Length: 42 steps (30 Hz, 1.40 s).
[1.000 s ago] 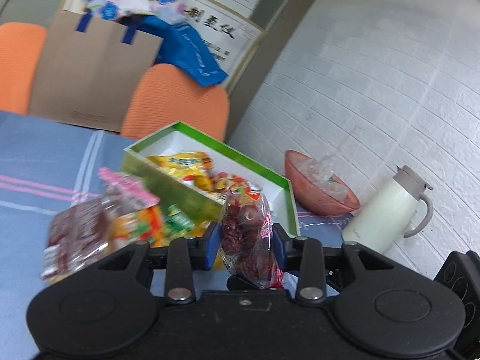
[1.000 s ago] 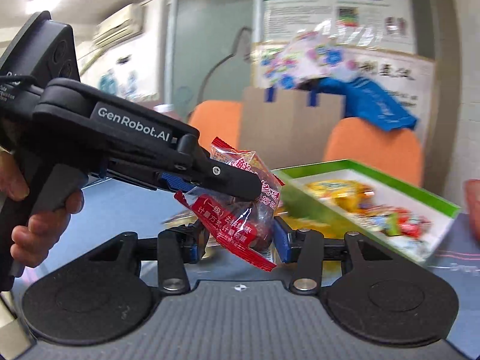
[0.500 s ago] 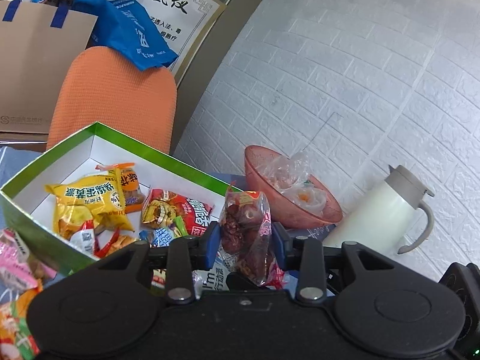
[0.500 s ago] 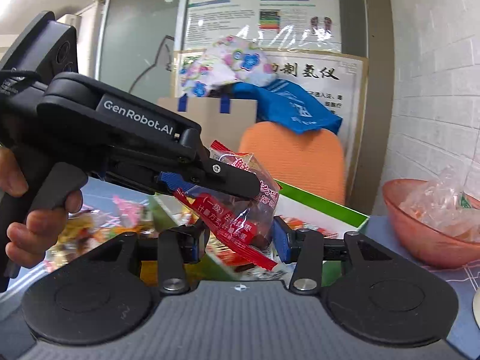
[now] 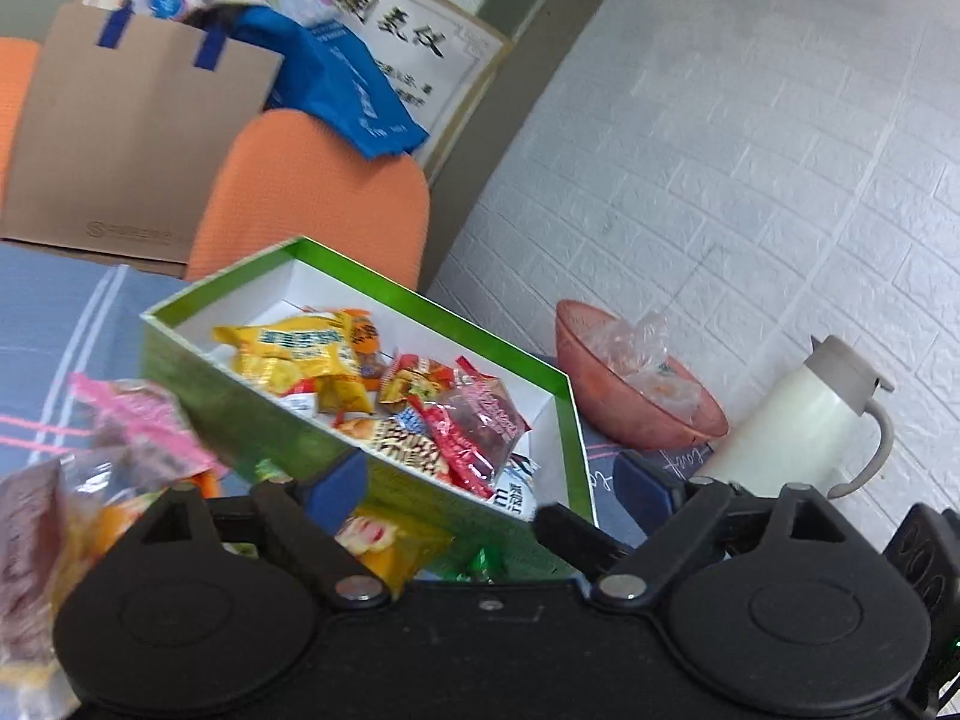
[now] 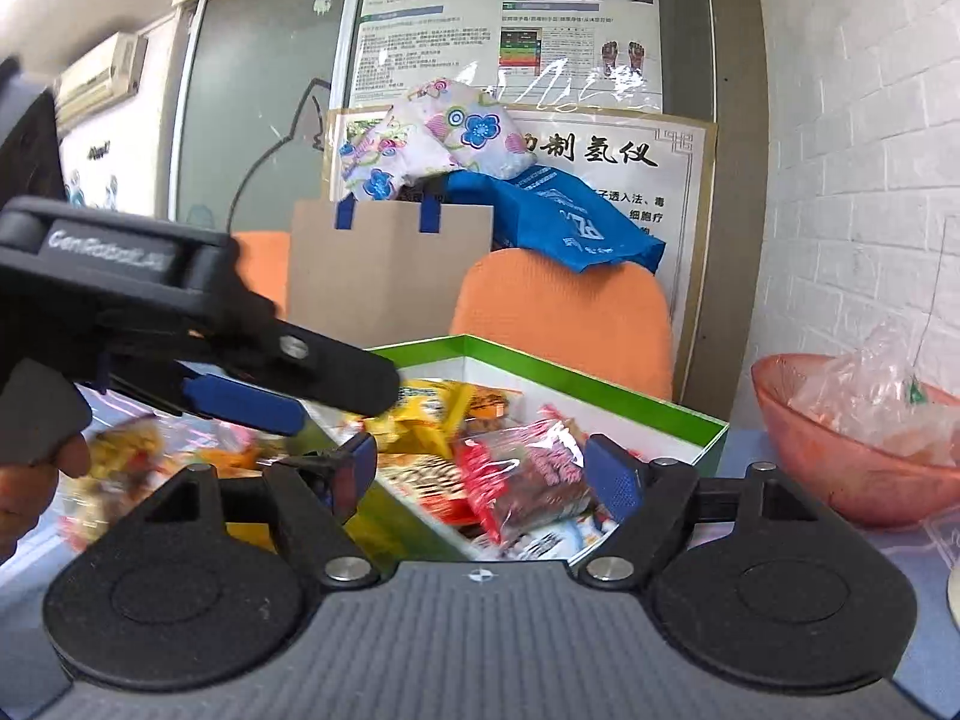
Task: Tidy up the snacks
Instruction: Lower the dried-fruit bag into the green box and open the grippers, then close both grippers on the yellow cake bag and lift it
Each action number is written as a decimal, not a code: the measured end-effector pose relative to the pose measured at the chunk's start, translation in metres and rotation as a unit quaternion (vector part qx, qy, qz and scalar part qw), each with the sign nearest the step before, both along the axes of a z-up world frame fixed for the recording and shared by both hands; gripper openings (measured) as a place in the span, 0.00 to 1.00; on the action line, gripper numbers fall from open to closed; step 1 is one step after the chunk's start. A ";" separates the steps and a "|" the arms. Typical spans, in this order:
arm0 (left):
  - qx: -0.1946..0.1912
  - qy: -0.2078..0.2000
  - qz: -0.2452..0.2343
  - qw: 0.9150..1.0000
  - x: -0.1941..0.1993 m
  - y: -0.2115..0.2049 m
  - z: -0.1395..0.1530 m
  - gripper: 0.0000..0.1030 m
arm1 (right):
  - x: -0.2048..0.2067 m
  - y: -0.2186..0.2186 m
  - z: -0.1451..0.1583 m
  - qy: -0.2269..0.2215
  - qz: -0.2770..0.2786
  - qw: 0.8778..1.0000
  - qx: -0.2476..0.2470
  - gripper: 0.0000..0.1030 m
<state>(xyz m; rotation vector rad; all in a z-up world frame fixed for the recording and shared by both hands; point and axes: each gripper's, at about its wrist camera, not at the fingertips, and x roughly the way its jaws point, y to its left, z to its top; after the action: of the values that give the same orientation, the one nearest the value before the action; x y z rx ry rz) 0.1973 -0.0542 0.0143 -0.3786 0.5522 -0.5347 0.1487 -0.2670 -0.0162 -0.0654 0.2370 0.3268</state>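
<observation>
Left wrist view: loose snacks lay blurred on the counter at far left. My left gripper was opening, nothing between its blue pads. The green box sat just beyond, a red date packet inside among other packets. My right gripper was opening over that box, packet lying loose between.

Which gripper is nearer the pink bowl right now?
Right gripper: the pink bowl sits just off its right finger. The left gripper is farther off, beyond the green box.
</observation>
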 end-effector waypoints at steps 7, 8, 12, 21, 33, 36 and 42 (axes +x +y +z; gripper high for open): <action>-0.030 0.013 0.063 0.997 -0.057 0.054 -0.008 1.00 | -0.035 0.015 -0.005 0.041 0.040 0.998 0.024 1.00; -0.034 0.020 0.068 0.997 -0.063 0.062 -0.011 1.00 | -0.036 0.020 -0.006 0.048 0.050 0.997 0.027 1.00; -0.035 0.026 0.104 0.994 -0.093 0.087 -0.015 1.00 | -0.032 0.047 -0.010 0.059 0.077 0.995 -0.002 1.00; -0.041 0.033 0.140 0.989 -0.118 0.120 -0.013 1.00 | -0.020 0.116 -0.026 -0.018 0.076 0.979 -0.187 0.79; -0.039 0.064 0.076 0.994 -0.113 0.096 -0.028 1.00 | -0.100 0.084 -0.021 0.026 0.192 0.968 -0.160 0.07; -0.036 0.076 0.040 0.996 -0.109 0.081 -0.034 1.00 | -0.112 0.066 -0.029 0.073 0.194 0.970 -0.124 0.17; -0.034 0.115 -0.016 0.993 -0.096 0.049 -0.051 1.00 | -0.115 0.039 -0.033 0.135 0.146 0.980 -0.010 1.00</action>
<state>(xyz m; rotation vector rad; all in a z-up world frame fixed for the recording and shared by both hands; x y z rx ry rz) 0.1017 -0.0048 -0.0371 -0.4997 0.7647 -0.5458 0.0336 -0.2283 -0.0497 -0.0767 0.5025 0.6269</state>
